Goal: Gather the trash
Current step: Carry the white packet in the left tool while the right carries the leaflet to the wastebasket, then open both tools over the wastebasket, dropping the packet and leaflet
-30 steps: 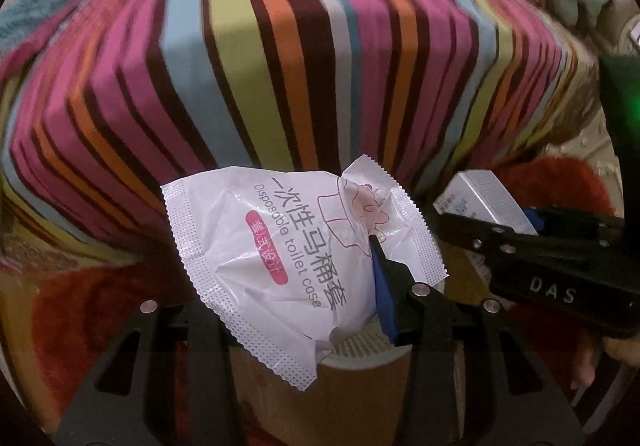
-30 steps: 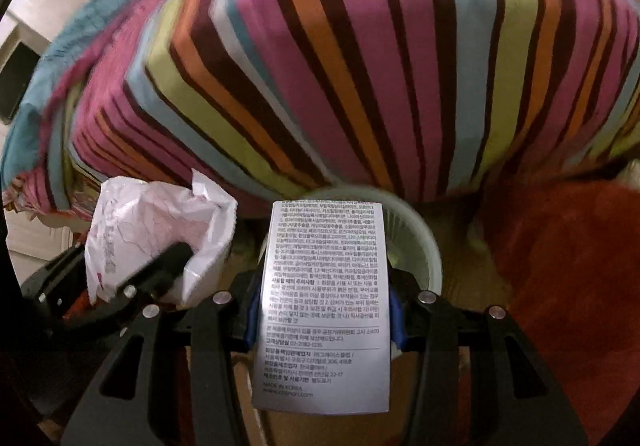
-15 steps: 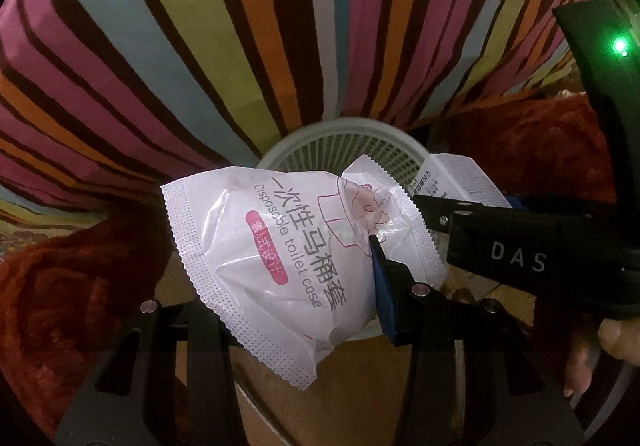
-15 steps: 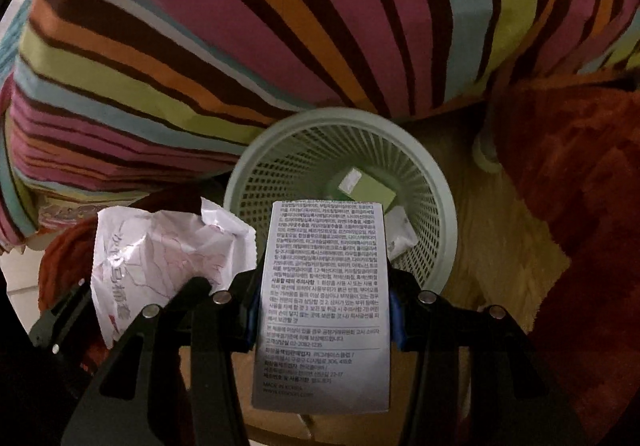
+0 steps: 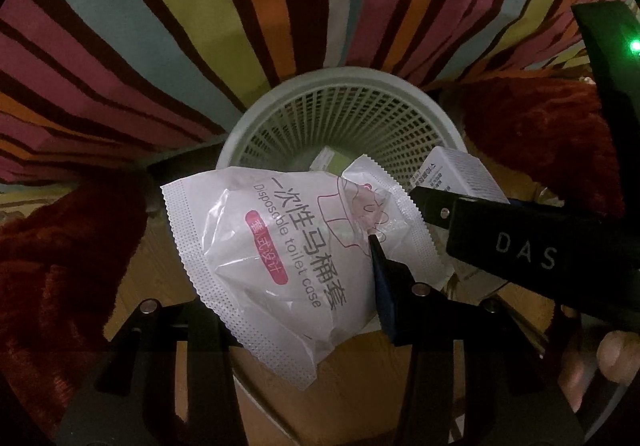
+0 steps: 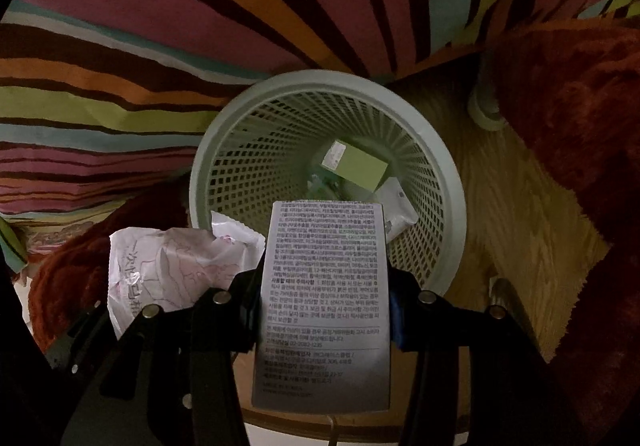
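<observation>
Both tools have come down toward the pale green mesh wastebasket (image 6: 448,182), which now fills more of each view than 1 second ago, its open mouth directly below them. The left tool (image 5: 320,278) is clamped on a white plastic packet (image 5: 280,254) printed "Disposable toilet case", held over the basket's near rim. The right tool (image 6: 324,306) grips a narrow white carton (image 6: 324,302) covered in fine print, its far end reaching over the basket opening. At the bottom of the basket lie a green box (image 6: 362,166) and a crumpled white wrapper (image 6: 396,206). The basket stands on a wooden floor (image 6: 520,214) against a bed draped in a striped cover (image 5: 160,26), with a red shaggy rug (image 6: 580,106) alongside.
</observation>
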`<state>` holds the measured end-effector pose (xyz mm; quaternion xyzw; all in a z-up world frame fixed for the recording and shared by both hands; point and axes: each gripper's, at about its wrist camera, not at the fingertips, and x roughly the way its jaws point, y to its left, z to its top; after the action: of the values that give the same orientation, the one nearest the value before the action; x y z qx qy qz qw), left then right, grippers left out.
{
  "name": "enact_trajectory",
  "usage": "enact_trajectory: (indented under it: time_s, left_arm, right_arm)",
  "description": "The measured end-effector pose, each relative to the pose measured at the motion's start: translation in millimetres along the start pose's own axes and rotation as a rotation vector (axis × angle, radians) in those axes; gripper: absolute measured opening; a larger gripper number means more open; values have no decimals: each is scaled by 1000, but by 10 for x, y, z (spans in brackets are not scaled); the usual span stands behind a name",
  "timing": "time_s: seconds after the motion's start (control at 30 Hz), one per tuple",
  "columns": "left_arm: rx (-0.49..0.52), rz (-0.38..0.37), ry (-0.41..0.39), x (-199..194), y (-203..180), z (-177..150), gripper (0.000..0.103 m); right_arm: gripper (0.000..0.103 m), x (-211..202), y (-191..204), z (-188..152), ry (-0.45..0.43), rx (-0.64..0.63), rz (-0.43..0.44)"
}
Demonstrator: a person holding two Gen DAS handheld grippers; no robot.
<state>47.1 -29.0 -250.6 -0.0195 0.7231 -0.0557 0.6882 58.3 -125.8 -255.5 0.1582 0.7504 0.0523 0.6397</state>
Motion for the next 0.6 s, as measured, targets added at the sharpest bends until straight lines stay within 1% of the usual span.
enact_trajectory:
  time_s: [0.2, 0.27, 0.3, 0.33, 0.37, 0.4, 0.43, 0.5, 0.53, 0.6]
  left_arm:
    - [-11, -1, 16, 72, 7, 30, 45]
    - [-17, 2, 23, 52, 16, 20, 47]
    - [-28, 4, 32, 72, 30, 25, 48]
    - [-35, 12, 40, 93, 48, 31, 57]
    - [-44, 33, 47, 117, 67, 35, 70]
    - [-59, 47, 51, 138, 96, 37, 74]
    - [-78, 36, 57, 151, 138, 35, 79]
    - [-109, 0, 65, 159, 195, 34, 81]
    - [-111, -1, 64, 154, 202, 34, 83]
    - [-105, -4, 56, 138, 193, 32, 84]
  right_arm:
    - [45, 7, -10, 9, -1, 9, -1]
    - [46, 23, -10, 17, -3, 13, -2]
    - [50, 42, -16, 19, -1, 17, -3]
    - [57, 52, -23, 20, 5, 21, -7]
    - [73, 69, -37, 22, 12, 33, -41]
    - [83, 74, -63, 27, 10, 47, -72]
    - [86, 73, -114, 29, 6, 73, -73]
    - [87, 71, -195, 31, 7, 121, -41]
    - [87, 64, -231, 33, 6, 141, -28]
    - [87, 42, -282, 34, -6, 166, -20]
